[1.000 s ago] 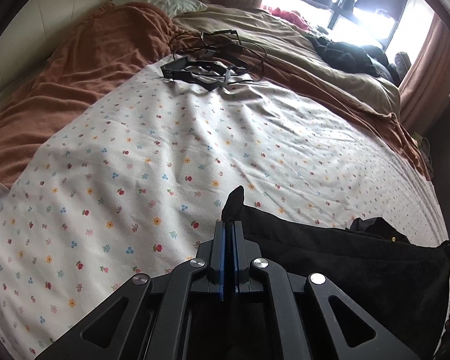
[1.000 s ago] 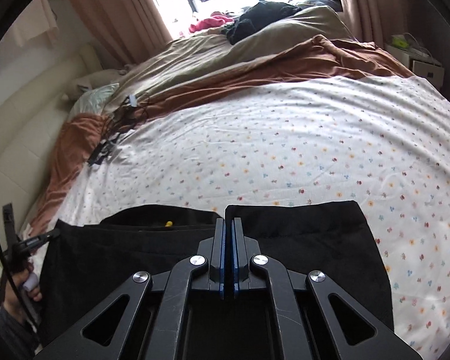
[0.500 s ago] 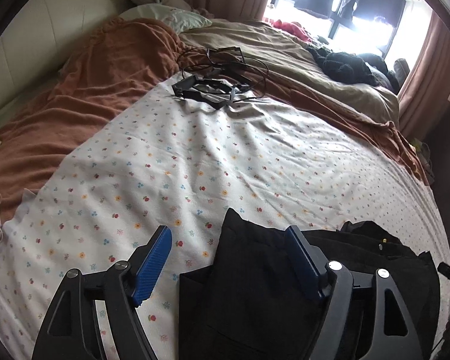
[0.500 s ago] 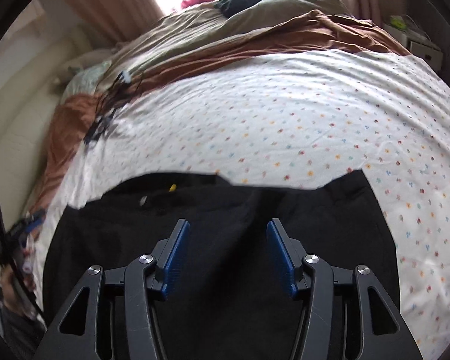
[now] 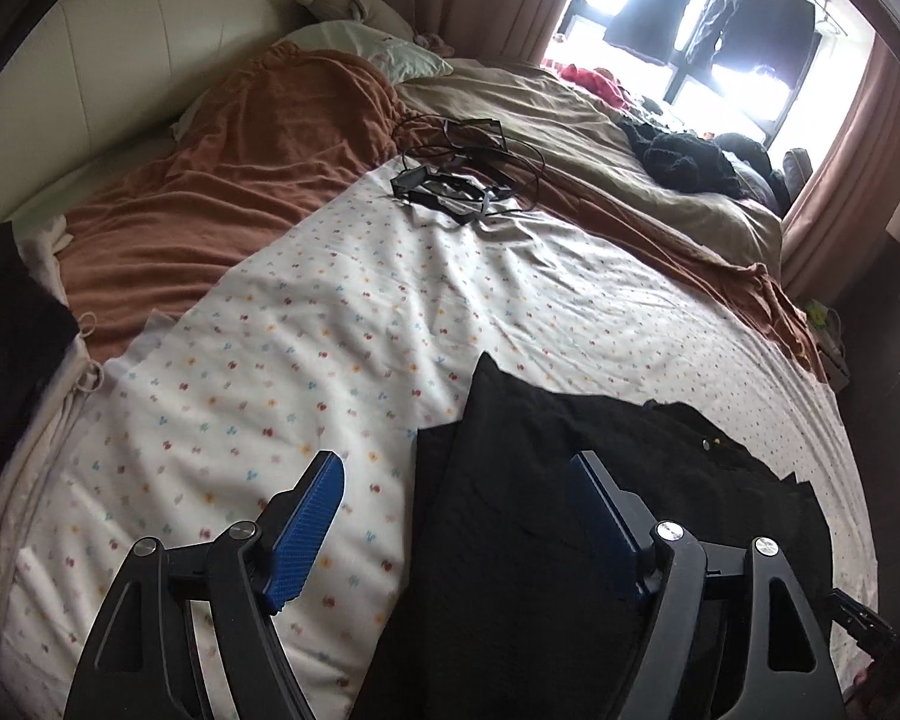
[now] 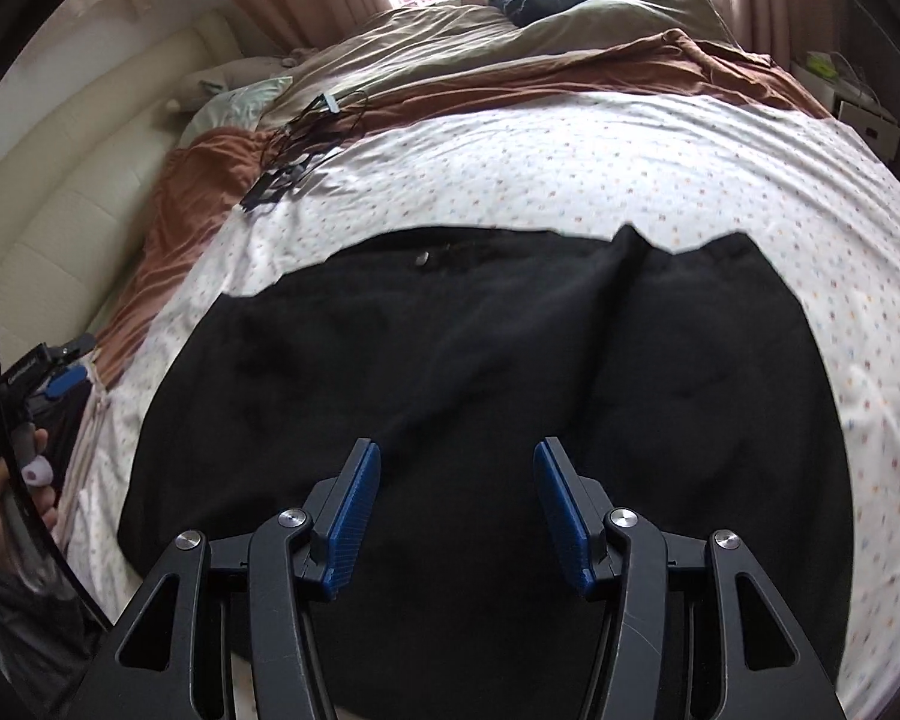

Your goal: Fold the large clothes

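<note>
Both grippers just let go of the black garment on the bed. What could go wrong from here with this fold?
1. The black garment has an uneven far edge with a raised peak, so the next fold may stack crooked.
2. In the left view its layers sit offset; regrasping with the left gripper might catch only one layer.
3. The cables lie on the floral sheet further up; dragging the sheet might snag them.

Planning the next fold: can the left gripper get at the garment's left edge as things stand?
Probably yes. The left gripper is open and straddles the left edge of the black garment, which lies flat on the sheet. Nothing sits between them; the cables lie far up the bed.
</note>
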